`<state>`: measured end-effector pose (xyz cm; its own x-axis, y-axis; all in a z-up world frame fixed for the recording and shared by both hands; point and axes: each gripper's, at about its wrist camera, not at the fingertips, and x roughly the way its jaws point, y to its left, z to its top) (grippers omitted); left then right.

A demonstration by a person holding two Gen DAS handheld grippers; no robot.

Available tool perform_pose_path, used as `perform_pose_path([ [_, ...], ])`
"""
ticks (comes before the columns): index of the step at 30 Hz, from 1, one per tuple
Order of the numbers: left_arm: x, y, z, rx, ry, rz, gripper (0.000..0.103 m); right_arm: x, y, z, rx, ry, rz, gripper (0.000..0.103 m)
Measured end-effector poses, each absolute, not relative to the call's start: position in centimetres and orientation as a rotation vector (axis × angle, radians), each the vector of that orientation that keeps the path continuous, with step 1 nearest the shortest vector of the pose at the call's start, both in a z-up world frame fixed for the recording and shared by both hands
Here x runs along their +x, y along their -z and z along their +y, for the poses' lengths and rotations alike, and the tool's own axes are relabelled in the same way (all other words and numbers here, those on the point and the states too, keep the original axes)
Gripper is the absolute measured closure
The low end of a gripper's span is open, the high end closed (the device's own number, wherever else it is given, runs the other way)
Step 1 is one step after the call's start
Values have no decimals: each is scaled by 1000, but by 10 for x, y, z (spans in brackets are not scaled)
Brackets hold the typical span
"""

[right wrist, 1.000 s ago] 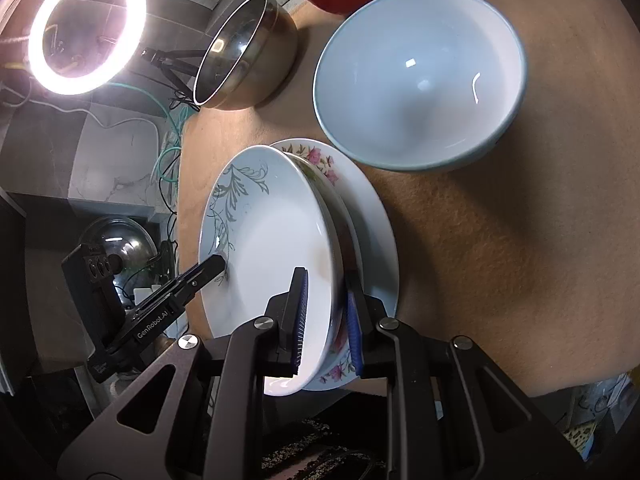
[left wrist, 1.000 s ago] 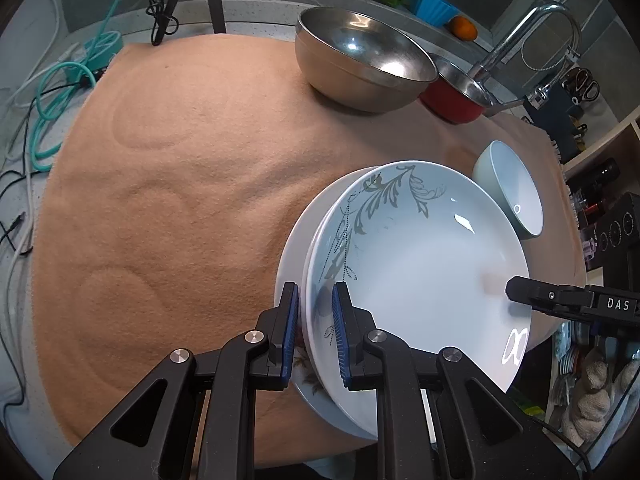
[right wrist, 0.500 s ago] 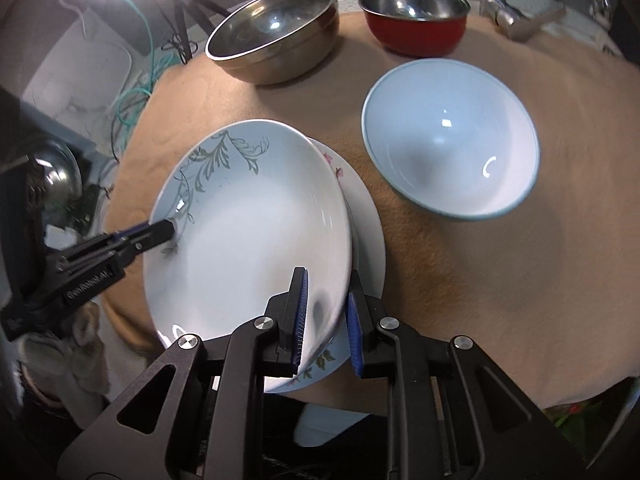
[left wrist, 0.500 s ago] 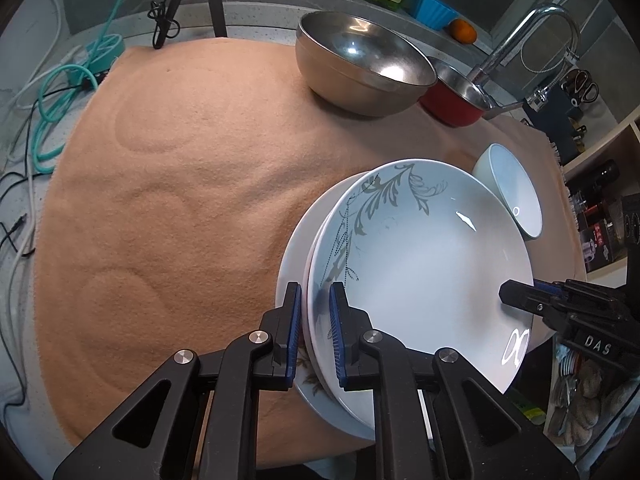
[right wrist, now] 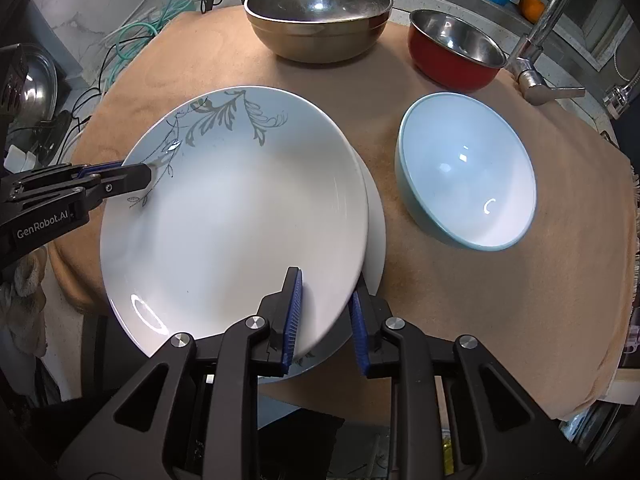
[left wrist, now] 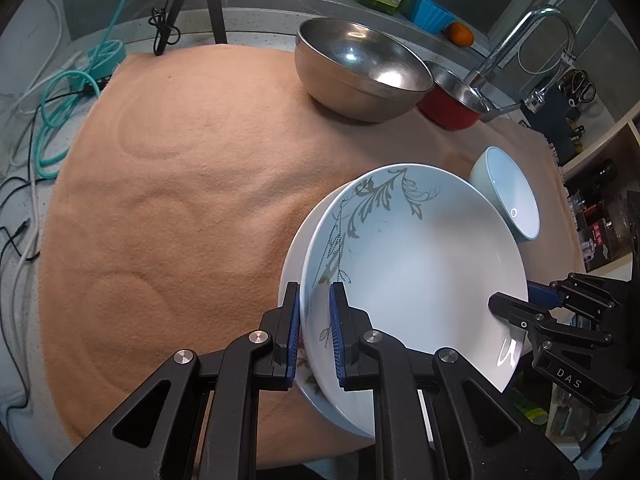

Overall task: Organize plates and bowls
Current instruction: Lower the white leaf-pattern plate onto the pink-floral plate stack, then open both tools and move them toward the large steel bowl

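A white deep plate with a grey leaf pattern lies on a flat flowered plate on the tan cloth. My left gripper is shut on the leaf plate's near rim; it also shows at the left of the right wrist view. My right gripper straddles the opposite rim with its jaws apart, and it shows at the right of the left wrist view. A light blue bowl stands just right of the plates.
A large steel bowl and a red bowl with a steel inside stand at the back of the cloth. A faucet rises behind them. Cables lie off the left edge.
The right gripper has swung around level and widened its jaws at the plate rim. The leaf plate has settled flatter on the flowered plate. The left gripper keeps its hold.
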<state>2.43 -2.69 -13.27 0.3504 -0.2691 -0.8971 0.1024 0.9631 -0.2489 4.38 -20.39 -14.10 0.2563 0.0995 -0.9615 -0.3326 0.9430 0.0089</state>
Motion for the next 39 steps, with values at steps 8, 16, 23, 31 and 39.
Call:
perform_pose_path([
  [8,26,133,-29,-144,243,1193,90,41,148,-195,-304,-271,1280,77],
  [16,28,134,-27,-157,247,1201,90,41,149,-197,-284,-277,1283,76],
  [23,31,131,-18,-181,249,1200,90,43,143,-205,-234,-277,1268,76],
  [31,45,113,-2,-239,256,1172,90,52,116,-223,-103,-293,1213,76],
  [39,77,88,12,-296,248,1114,90,83,76,-240,107,-311,1103,74],
])
